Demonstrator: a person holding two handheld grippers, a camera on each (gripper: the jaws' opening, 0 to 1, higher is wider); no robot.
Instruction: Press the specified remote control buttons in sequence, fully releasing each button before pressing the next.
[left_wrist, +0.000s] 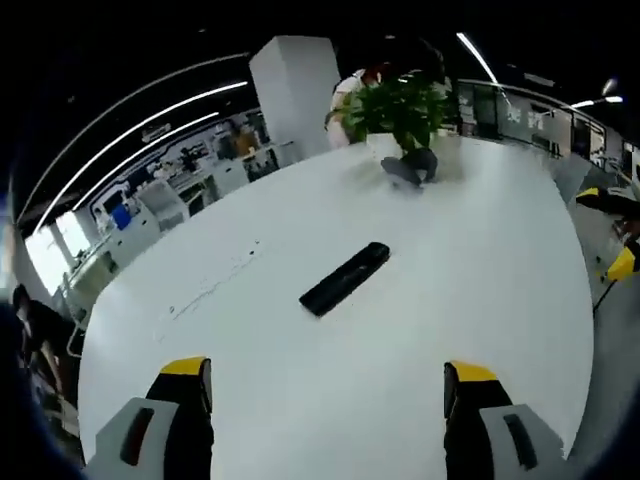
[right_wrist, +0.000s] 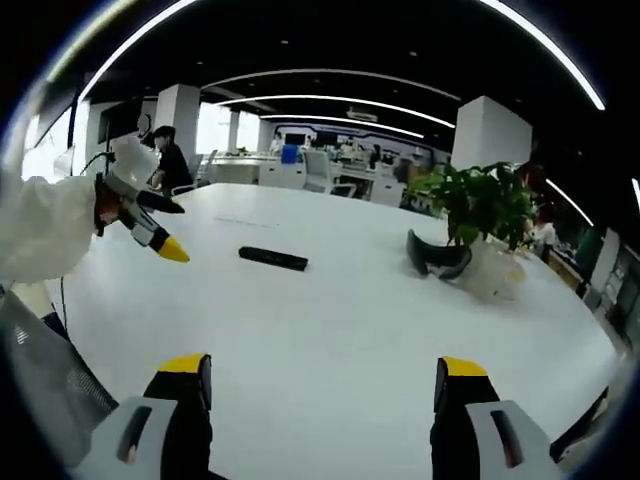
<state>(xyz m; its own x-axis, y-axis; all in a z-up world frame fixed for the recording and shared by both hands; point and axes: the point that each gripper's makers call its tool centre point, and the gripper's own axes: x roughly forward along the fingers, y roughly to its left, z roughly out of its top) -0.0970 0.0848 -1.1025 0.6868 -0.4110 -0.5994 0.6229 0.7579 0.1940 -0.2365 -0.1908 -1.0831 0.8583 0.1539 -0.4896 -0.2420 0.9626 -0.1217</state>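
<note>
Both grippers, left (left_wrist: 328, 385) and right (right_wrist: 322, 385), are hovering released; the remote (left_wrist: 345, 278) is lying flat on the worktop (left_wrist: 480, 300) ahead of the left one, looking light, rigid, likely sliding: press straight down on its buttons

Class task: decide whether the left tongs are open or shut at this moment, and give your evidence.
Open. In the left gripper view the left tongs show two yellow-tipped jaws set wide apart, bare white table between them, well short of the black remote control.
</note>
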